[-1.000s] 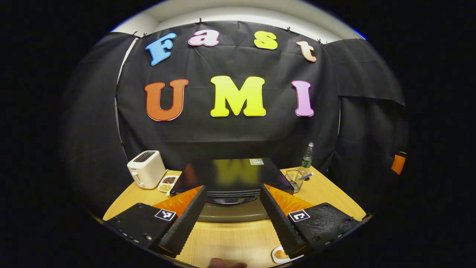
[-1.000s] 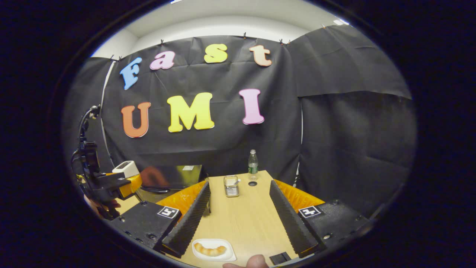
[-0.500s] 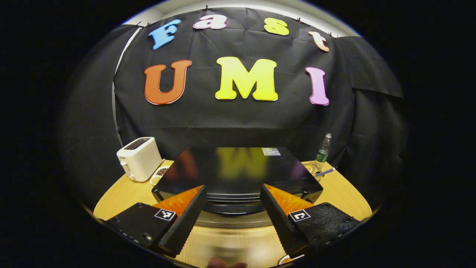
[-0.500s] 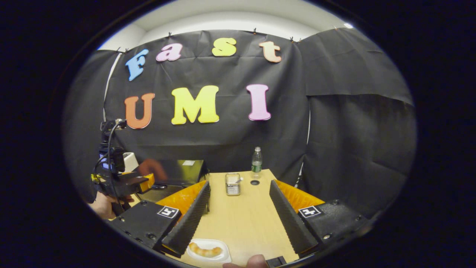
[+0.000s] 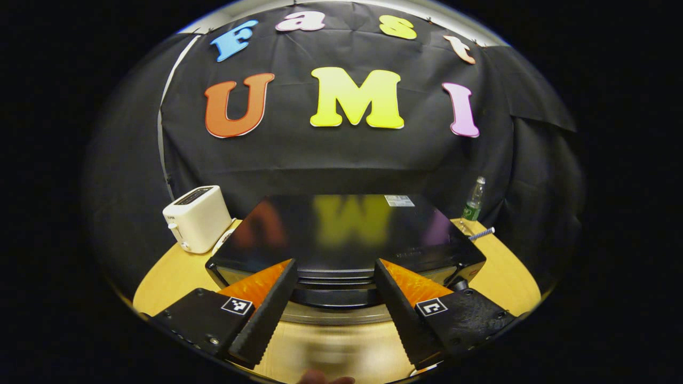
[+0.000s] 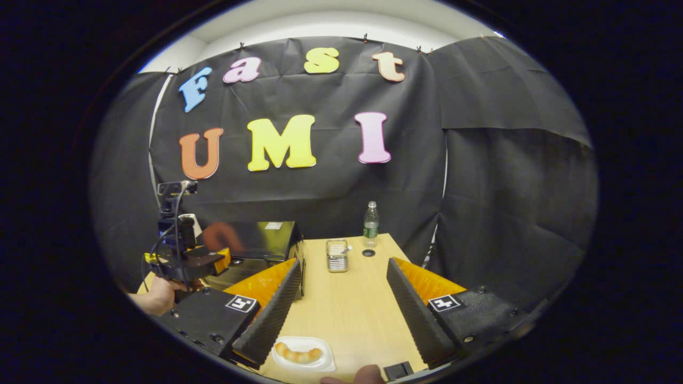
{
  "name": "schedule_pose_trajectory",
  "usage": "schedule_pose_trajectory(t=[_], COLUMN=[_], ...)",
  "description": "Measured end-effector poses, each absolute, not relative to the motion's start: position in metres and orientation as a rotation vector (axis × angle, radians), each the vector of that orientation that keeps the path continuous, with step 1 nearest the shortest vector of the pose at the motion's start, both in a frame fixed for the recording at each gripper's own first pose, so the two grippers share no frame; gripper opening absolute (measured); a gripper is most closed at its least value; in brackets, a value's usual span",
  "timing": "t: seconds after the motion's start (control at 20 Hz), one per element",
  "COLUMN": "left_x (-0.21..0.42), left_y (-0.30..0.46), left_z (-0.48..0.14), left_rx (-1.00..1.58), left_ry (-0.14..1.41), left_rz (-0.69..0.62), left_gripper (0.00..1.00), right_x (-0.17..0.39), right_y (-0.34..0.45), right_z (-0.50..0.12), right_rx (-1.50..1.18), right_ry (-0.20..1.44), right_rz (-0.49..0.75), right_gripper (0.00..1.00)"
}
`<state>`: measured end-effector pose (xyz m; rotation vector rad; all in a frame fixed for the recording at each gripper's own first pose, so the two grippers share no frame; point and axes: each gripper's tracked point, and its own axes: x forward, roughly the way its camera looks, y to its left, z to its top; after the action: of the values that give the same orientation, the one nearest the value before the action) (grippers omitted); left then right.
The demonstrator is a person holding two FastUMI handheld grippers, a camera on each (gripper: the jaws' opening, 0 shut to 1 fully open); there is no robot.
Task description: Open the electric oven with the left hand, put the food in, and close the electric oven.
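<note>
moved: closer to oven [image 5: 341,234], larger in left gripper view than a second ago
oven: table [image 6: 347,304] left, door shut
handling: rigid, hinged door; grab front handle
food [image 6: 296,354]: soft, light; on plate [image 6: 325,364]
left gripper [image 5: 333,309]: spread, empty
right gripper [image 6: 341,314]: spread, empty

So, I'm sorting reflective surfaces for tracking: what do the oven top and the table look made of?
The oven top looks like glossy dark metal or glass; it mirrors the wall's colours. The table looks like light wood or laminate, matte, with faint grain.
</note>
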<state>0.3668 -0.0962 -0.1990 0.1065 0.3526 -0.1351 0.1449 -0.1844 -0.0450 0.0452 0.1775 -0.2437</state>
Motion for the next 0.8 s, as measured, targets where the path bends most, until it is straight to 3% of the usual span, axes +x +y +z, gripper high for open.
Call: schedule_pose_trajectory(t=[0.35, 0.4, 0.6, 0.8], left_x=[0.331, 0.319, 0.261, 0.235], left_y=[-0.091, -0.085, -0.073, -0.067], left_z=[-0.21, -0.22, -0.27, -0.3], left_rx=[0.074, 0.077, -0.036, -0.049], left_ry=[0.422, 0.452, 0.629, 0.696], left_rz=[-0.138, -0.128, -0.108, -0.11], left_gripper=[0.97, 1.0, 0.96, 0.96], right_x=[0.13, 0.128, 0.114, 0.098], right_y=[-0.181, -0.18, -0.177, -0.175], right_z=[-0.042, -0.042, -0.042, -0.051], right_rx=[0.062, 0.064, 0.069, 0.056], right_ry=[0.156, 0.156, 0.15, 0.167], right_rz=[-0.254, -0.255, -0.255, -0.258], right_gripper=[1.0, 1.0, 1.0, 1.0])
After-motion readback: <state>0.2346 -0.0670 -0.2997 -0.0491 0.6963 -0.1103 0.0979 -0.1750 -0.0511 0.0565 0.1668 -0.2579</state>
